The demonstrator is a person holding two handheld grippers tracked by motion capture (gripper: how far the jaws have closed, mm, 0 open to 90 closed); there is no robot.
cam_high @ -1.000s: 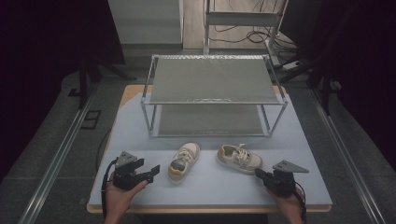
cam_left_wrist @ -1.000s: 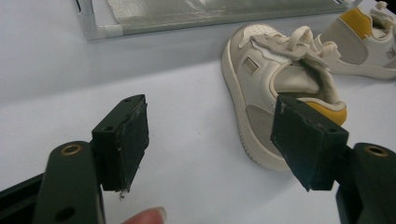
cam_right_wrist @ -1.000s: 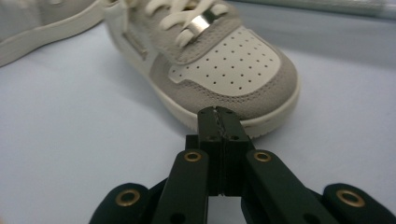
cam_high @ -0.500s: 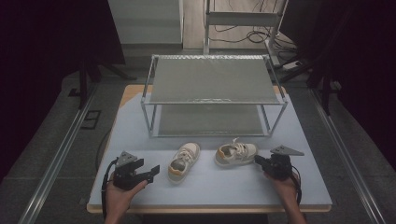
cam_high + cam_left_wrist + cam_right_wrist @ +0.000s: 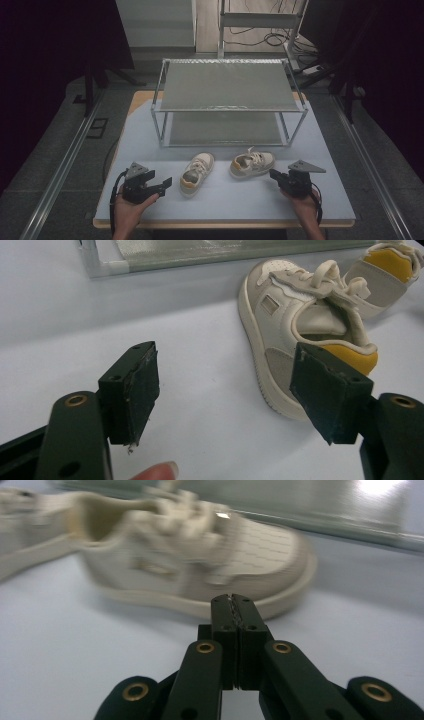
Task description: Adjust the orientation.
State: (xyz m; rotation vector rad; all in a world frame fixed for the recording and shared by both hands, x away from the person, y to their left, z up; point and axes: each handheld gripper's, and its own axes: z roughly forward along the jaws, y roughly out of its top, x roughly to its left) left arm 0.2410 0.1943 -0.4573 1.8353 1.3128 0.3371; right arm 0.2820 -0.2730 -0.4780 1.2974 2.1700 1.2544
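A: Item 1, the table point(image 5: 150, 130). What stands on it?

B: Pale blue-grey top. At its far half, a metal rack point(image 5: 227, 82) with 2 mesh shelves, 1 above the other, both bare. In front of the rack, 2 small sneakers, cream and beige with yellow-orange heel patches.

A: Item 2, the left sneaker point(image 5: 196, 173)?

B: Lying on the table just in front of the rack's lower shelf, toe toward the rack, heel toward the person. In the left gripper view it point(image 5: 300, 325) sits right of centre, upright on its sole, laces loose, heel collar yellow.

A: Item 3, the right sneaker point(image 5: 252, 163)?

B: Just beside the first, apart from it, lying crosswise with its toe to the right and heel to the left. In the right gripper view it point(image 5: 200, 565) is blurred, close ahead of the jaw tips, not touching them.

A: Item 4, the left gripper point(image 5: 162, 184)?

B: Held in the person's left hand point(image 5: 131, 204) at the near left of the table, pointing right toward the left sneaker. Jaws stand wide apart, nothing between the pads; the sneaker lies beyond the right-hand jaw in its own view. A fingertip shows at that view's bottom edge.

A: Item 5, the right gripper point(image 5: 273, 174)?

B: Held in the right hand point(image 5: 302, 202) at the near right, pointing left at the right sneaker's toe. Jaws pressed together point(image 5: 233, 611), holding nothing. A grey 3-cornered plate point(image 5: 306, 166) sits on top.
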